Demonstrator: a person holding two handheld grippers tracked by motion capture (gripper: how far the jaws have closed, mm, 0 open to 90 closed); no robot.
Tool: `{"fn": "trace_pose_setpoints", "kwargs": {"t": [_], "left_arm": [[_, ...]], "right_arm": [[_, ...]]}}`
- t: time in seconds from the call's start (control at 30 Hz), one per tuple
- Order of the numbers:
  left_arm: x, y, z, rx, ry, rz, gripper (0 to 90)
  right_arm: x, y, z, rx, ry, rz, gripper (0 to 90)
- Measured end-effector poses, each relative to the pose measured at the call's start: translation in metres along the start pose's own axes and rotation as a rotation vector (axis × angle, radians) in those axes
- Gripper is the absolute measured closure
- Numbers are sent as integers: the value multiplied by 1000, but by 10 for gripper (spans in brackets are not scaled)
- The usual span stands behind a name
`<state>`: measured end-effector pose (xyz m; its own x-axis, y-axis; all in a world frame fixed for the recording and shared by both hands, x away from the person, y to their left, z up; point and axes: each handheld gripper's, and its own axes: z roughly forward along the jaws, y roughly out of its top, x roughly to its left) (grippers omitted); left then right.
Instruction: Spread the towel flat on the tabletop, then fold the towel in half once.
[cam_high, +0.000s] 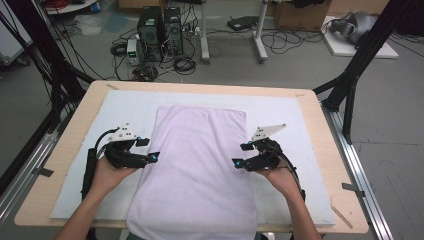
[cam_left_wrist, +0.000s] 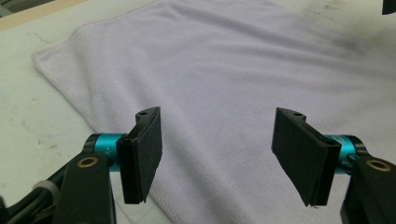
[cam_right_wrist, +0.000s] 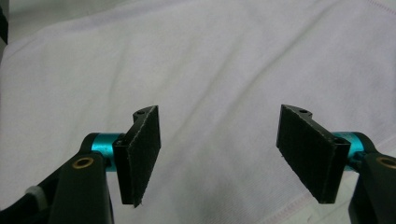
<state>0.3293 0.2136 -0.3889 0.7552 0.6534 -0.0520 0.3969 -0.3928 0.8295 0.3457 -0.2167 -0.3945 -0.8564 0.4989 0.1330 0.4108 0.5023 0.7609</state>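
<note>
The towel (cam_high: 197, 172) lay lengthwise down the middle of the table (cam_high: 65, 165), on a white mat (cam_high: 125, 107), and its near end hung over the table's near edge. That overhang was the likeliest trouble: if either gripper tugged the cloth toward the near edge, the weight of the hanging part could drag more of it off the table. A second risk lay in the grip itself. The towel looked folded into layers, so a jaw that closed on the top layer alone could peel the fold open instead of lifting the whole edge, and two uneven grabs would probably skew the next fold.

The left gripper (cam_high: 154, 156) hovered at the towel's left edge, about halfway between the table's near and far edges, pointing inward across the cloth. The left gripper view showed its jaws spread wide over the hem with nothing between the pads (cam_left_wrist: 140, 161). The right gripper (cam_high: 237, 163) mirrored it at the towel's right edge, also pointing inward, its jaws equally spread and holding nothing, with the cloth (cam_right_wrist: 224, 60) beneath them. Both forearms came in from the near edge, hands low and wrists turned so the jaws faced each other across the towel. Its far end lay flat, short of the table's far edge.
</note>
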Motion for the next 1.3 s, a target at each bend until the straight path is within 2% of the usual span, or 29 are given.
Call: {"fn": "trace_pose_setpoints", "kwargs": {"t": [0.07,0.27,0.33,0.43,0.53,0.6,0.8,0.93,1.0,1.03,1.17,1.3], "left_arm": [[4,2,2,-9,-3,-16,342],[15,8,9,-15,14,-29,350],[20,13,13,4,28,-22,349],[26,20,15,-11,40,-26,350],[36,27,18,0,48,-35,354],[41,31,20,-5,53,-34,356],[61,49,26,21,75,-33,373],[79,60,31,30,94,-37,382],[90,61,35,31,109,-55,401],[95,60,38,33,119,-57,405],[109,49,53,60,160,-69,455],[113,39,74,115,164,-75,473]], "right_arm": [[-3,5,0,-7,-6,-11,294],[-11,13,2,0,-4,-13,294],[-15,16,4,-2,-6,-10,294],[-20,19,8,11,-6,-9,293],[-26,26,9,20,-17,-17,292],[-31,32,8,15,-20,-22,293],[-54,50,8,15,-49,-23,304],[-74,62,8,28,-72,3,311],[-85,65,8,29,-92,5,322],[-91,65,8,30,-100,21,323],[-112,55,11,47,-131,69,345],[-127,42,20,68,-157,121,362]]}}
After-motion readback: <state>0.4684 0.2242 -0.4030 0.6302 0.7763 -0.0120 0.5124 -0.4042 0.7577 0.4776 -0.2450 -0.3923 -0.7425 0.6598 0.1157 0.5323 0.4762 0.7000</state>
